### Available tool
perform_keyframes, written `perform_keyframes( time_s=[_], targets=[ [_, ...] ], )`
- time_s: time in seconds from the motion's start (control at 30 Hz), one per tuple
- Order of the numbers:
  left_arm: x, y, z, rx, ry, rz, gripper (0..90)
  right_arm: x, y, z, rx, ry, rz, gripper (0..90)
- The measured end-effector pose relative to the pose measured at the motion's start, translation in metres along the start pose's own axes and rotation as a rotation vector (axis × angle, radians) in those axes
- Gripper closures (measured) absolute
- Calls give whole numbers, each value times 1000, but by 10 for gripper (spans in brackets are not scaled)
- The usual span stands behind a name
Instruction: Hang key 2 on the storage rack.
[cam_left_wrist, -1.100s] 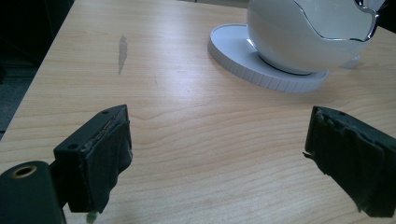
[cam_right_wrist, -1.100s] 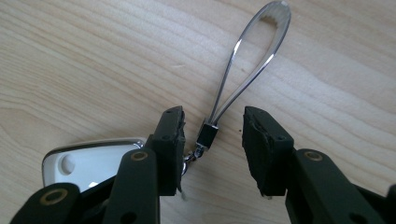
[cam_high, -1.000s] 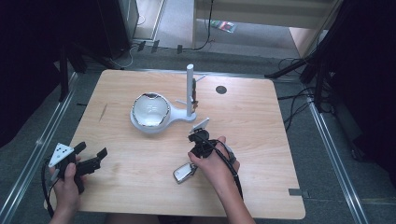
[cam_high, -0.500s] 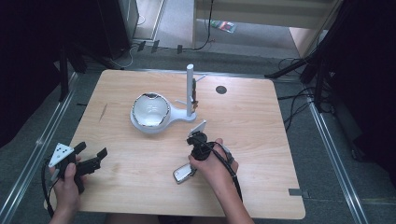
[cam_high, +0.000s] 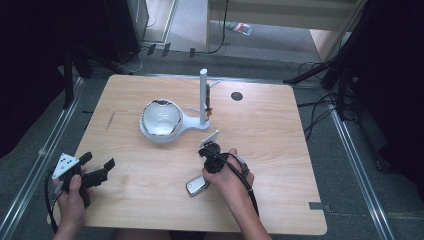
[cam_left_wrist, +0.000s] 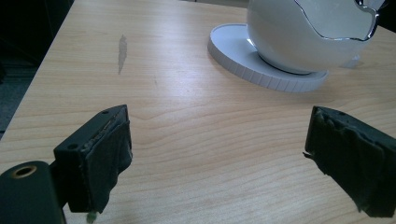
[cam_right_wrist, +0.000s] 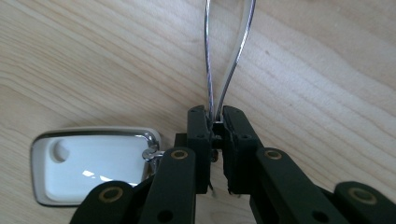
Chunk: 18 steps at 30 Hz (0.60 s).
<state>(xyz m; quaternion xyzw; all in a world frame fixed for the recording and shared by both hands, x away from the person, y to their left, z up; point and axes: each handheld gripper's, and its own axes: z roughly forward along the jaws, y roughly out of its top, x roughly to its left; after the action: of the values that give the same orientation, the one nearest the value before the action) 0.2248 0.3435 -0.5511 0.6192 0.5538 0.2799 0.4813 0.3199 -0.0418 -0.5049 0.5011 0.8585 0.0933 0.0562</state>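
Right gripper (cam_right_wrist: 215, 122): its two black jaws are pinched together on a thin silver ring (cam_right_wrist: 227, 51). The ring's loop runs up and away from the jaw tips over the wood. In the high view this gripper (cam_high: 210, 150) sits near the middle of the table's near half, in the person's right hand (cam_high: 227, 175), with its cable trailing back along the forearm.

Ring and key fob: a white key fob (cam_right_wrist: 91, 164) with a chrome edge lies flat on the table just beside the closed jaws, at their left in the right gripper view. A small metal link at the fob's corner meets the gripper body; I cannot tell how it joins the ring. From above, the fob (cam_high: 196, 186) lies just left of the right hand.

Left gripper (cam_left_wrist: 219, 163): jaws spread wide with nothing between them, only bare wood. From above, it (cam_high: 95, 167) is at the table's near left corner, held in the left hand (cam_high: 71, 192), well apart from the fob.

White stand (cam_high: 162, 131): a round white base carrying a white bowl (cam_high: 160, 118) with a jagged chrome rim, set a little left of the table's centre. An upright white post (cam_high: 203, 95) rises just to its right.

Table (cam_high: 270, 125): light wood, with a small dark round hole (cam_high: 236, 96) near the far edge.
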Motion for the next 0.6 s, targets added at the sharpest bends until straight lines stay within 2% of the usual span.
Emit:
perform_keyframes(
  time_s=[0.2, 0.27, 0.4, 0.43, 0.47, 0.6],
  targets=[
    [0, 0, 0, -3, 1, 0, 78, 0, -1, -14, -82, -7, 1, 833],
    [0, 0, 0, -3, 1, 1, 78, 1, -2, -20, -114, 9, -17, 833],
    [-1, 0, 0, -2, 2, 2, 78, 4, -5, -28, -162, 8, -12, 833],
    [-1, 0, 0, -2, 2, 2, 78, 5, -6, -33, -189, 9, -24, 833],
    [-1, 0, 0, -2, 2, 2, 78, 5, -6, -33, -189, 9, -24, 833],
    [0, 0, 0, -2, 1, 4, 78, 8, -10, -42, -257, 15, -40, 833]
  ],
)
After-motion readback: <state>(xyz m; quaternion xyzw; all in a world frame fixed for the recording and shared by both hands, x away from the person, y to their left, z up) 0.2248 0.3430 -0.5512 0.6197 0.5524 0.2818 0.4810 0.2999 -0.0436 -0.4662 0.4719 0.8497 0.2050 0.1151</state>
